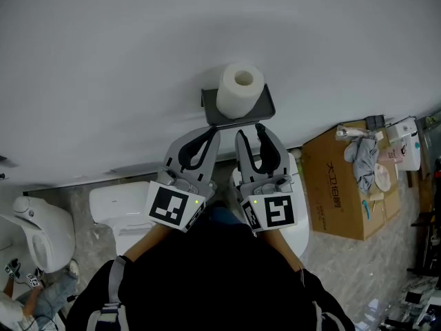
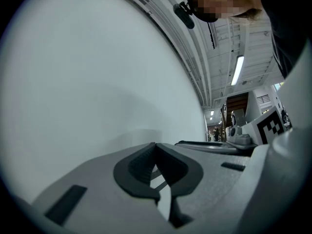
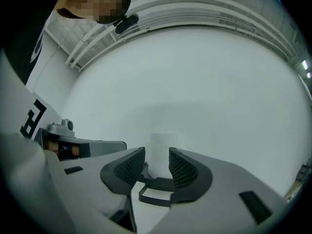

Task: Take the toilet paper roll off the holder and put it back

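Observation:
A white toilet paper roll (image 1: 239, 89) stands upright on a dark shelf-type holder (image 1: 265, 109) fixed to the white wall. Both grippers sit side by side just below the holder's front edge, pointing at it. My left gripper (image 1: 209, 134) is shut with nothing in it; in the left gripper view its pads meet at the tips (image 2: 156, 147) against the bare wall. My right gripper (image 1: 249, 131) is open. In the right gripper view the roll (image 3: 158, 141) shows beyond the gap between its pads (image 3: 157, 155), which do not touch it. A dark edge of the holder (image 3: 155, 184) lies low between the jaws.
A white toilet (image 1: 127, 212) stands below left, and another white fixture (image 1: 34, 233) at the far left. A cardboard box (image 1: 344, 192) with cloths and small items on top stands at the right by the wall. The person's dark clothing fills the bottom of the head view.

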A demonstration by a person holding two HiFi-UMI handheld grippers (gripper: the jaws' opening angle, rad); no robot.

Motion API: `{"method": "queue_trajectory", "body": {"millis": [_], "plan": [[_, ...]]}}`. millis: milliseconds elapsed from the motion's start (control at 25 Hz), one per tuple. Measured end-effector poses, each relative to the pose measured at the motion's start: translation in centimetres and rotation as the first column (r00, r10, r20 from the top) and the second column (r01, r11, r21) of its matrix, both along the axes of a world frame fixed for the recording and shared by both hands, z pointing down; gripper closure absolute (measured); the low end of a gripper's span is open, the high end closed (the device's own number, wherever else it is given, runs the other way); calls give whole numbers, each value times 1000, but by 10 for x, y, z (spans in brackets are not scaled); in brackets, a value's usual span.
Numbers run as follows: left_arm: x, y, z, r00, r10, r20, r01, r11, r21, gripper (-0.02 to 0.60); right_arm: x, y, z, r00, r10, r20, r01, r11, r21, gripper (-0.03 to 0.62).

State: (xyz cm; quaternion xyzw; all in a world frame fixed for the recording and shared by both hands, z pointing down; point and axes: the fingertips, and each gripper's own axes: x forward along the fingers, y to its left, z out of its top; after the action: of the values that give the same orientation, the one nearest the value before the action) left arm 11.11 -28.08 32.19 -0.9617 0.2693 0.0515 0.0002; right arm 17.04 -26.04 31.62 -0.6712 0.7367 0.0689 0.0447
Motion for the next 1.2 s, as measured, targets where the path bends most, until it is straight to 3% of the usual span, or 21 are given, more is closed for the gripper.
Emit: {"method": "queue_trajectory", "body": {"millis": [240, 440, 1200], "plan": [[8, -10, -6, 1000, -27, -4, 27, 1000, -4, 575, 9, -11, -2, 1000, -13, -2, 13, 1000, -12, 343], [14, -15, -7, 998, -55, -6, 55, 998, -11, 575, 17, -21, -6, 999, -32, -12, 32, 999, -21, 297], [7, -45, -10, 985, -172, 1, 172, 985, -4, 575, 21, -72, -7, 992, -127, 17, 128, 983, -134, 238]]}}
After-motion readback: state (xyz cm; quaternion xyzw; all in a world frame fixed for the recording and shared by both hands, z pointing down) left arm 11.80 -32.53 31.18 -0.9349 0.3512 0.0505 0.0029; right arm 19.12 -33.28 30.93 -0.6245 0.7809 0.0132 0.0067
